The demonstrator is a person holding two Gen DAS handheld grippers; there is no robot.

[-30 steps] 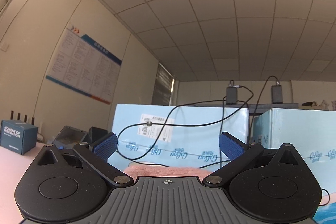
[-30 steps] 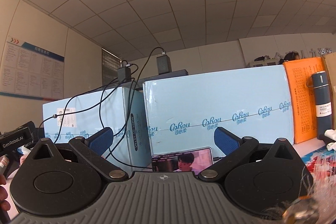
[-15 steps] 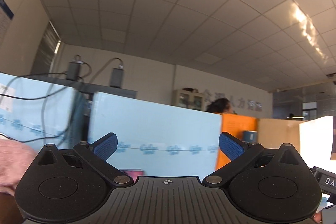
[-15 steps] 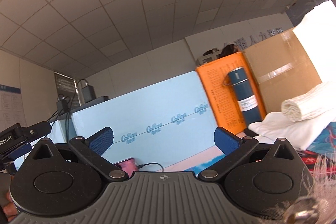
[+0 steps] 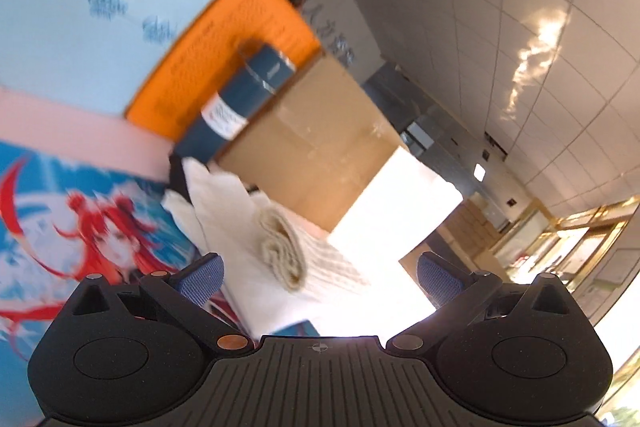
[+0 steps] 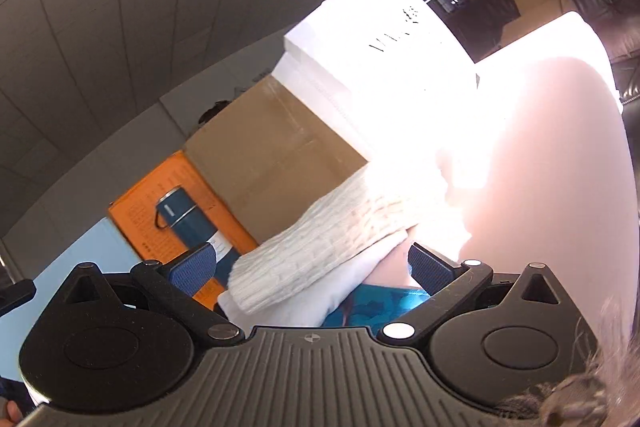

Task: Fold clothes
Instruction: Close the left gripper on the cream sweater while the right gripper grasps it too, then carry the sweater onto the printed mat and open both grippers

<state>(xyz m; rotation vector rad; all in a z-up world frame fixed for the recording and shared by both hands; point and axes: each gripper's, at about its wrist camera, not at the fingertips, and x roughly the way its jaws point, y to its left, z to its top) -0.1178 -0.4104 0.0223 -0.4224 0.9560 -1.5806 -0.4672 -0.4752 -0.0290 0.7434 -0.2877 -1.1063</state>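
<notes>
Right now both tools are up off the work w/ nothing between the pads, so by my read this is the approach step, before any fold is begun. Left tool [image 5: 319,275] has its jaws wide, empty; at about 12 o'clock from it, just past the blue pads [image 5: 200,277], lies a cream knit garment [image 5: 282,247] rolled or bunched on top of white cloth [image 5: 224,195], which rests on the counter [image 5: 60,119] beside an anime-print mat [image 5: 80,227]. Behind the pile, at 11 o'clock, stands a dark blue flask [image 5: 244,99] against an orange box [image 5: 232,39] and a brown carton [image 5: 312,147]. Right tool [image 6: 312,267] is also spread wide and holding nothing; the same knit garment [image 6: 320,239] sits at 12 o'clock, close ahead of the jaws, w/ white cloth [image 6: 304,299] under it. Glare washes out the area at 1–2 o'clock, so the garment's far edge can't be made out. Left view is motion-blurred, so edges are approx. Next move, I'd judge: bring both tools down to the knit piece, find a free edge or corner each, close on fabric only (not the white cloth below), then lift and spread it flat on the counter. Risk: grabbing both layers at once.
</notes>
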